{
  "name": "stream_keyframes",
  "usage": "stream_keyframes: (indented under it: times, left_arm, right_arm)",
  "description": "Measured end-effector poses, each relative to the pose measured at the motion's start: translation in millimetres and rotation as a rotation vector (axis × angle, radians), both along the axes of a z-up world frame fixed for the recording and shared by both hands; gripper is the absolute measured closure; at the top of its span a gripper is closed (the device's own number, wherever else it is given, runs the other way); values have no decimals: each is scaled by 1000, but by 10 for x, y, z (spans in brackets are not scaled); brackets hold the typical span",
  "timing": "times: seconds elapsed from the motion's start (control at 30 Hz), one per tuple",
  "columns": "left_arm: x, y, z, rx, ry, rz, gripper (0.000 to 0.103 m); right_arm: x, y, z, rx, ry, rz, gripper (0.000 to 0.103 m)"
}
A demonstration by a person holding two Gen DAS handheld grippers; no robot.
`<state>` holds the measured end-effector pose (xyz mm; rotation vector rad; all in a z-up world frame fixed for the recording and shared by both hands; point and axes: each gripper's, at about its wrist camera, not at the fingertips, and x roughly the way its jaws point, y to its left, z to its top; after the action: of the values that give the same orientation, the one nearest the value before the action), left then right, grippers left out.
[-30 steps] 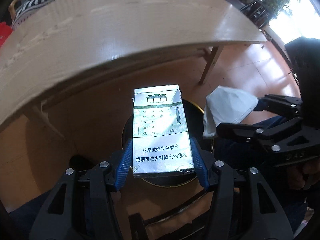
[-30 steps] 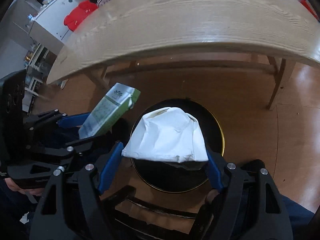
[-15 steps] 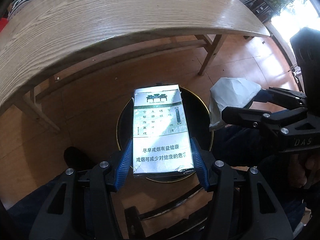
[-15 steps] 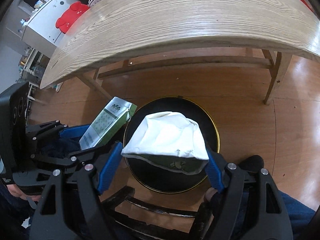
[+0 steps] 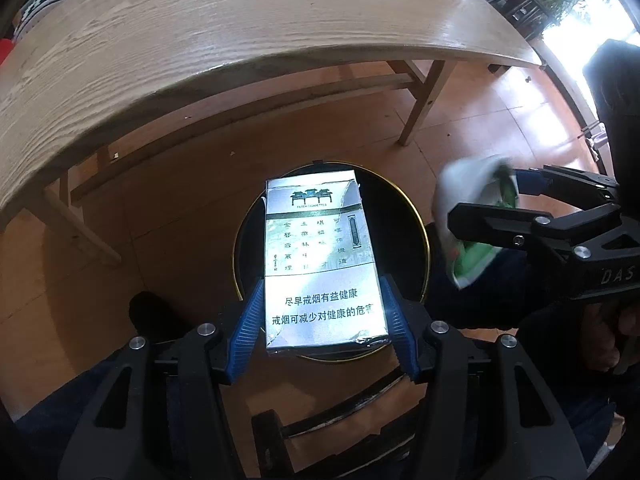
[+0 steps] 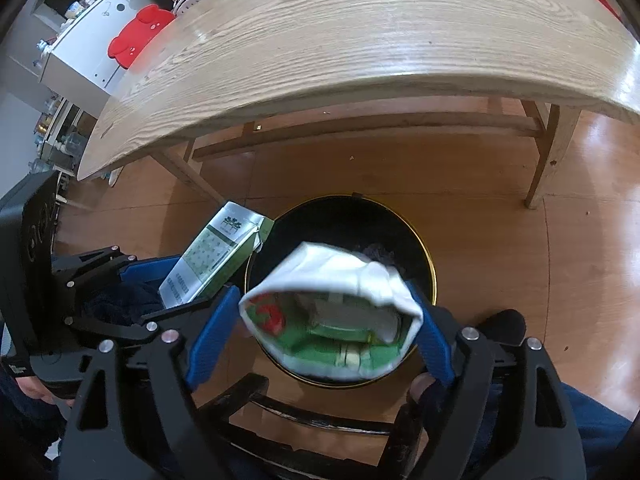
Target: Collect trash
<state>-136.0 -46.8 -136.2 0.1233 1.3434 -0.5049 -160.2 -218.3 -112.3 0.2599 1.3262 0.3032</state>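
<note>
So right now my left gripper point(image 5: 323, 312) is clamped on a silver-green cigarette pack point(image 5: 320, 264) by its lower end, and the pack hangs right over the mouth of the black bin point(image 5: 416, 220) with the gold rim. My right gripper point(image 6: 320, 324) has its blue pads pressed on a crumpled white-and-green wrapper point(image 6: 332, 312), also hovering over the bin point(image 6: 424, 248), though it looks blurry, so I can't tell how firm that hold is. Looks to me like we're at the drop step: both bits of trash are lined up above the opening, neither is inside yet. Next move should just be opening both grippers and letting the stuff fall; the pack sits close to the near rim, so I'd nudge it forward first. Further out there's floor point(image 6: 500, 220), then the wooden tabletop point(image 5: 240, 40) with nothing I can make out left on it.
</note>
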Motion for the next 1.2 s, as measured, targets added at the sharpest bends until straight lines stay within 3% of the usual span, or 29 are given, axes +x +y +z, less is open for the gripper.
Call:
stream_keyframes:
  times: [0.07, 0.43, 0.63, 0.73, 1.0, 1.07, 1.2]
  left_arm:
    - [18, 15, -14, 8, 7, 17, 22]
    - [75, 17, 105, 0, -21, 37, 12]
    - [-41, -138, 509, 10, -214, -86, 11]
    - [-6, -153, 799, -13, -305, -108, 10]
    - [787, 105, 1531, -28, -429, 91, 7]
    - [1044, 158, 1652, -1, -464, 154, 7]
    - [1556, 246, 1756, -19, -491, 251, 7]
  right_arm:
    - [1, -28, -16, 9, 9, -14, 14]
    - [33, -147, 116, 4, -40, -63, 9]
    - [-7, -194, 715, -89, -302, -94, 7]
    - [74, -212, 956, -131, -380, -89, 7]
    - [750, -403, 1567, -150, -471, -162, 7]
    - [1021, -429, 1652, -144, -470, -170, 7]
    - [1511, -410, 1677, -169, -461, -182, 7]
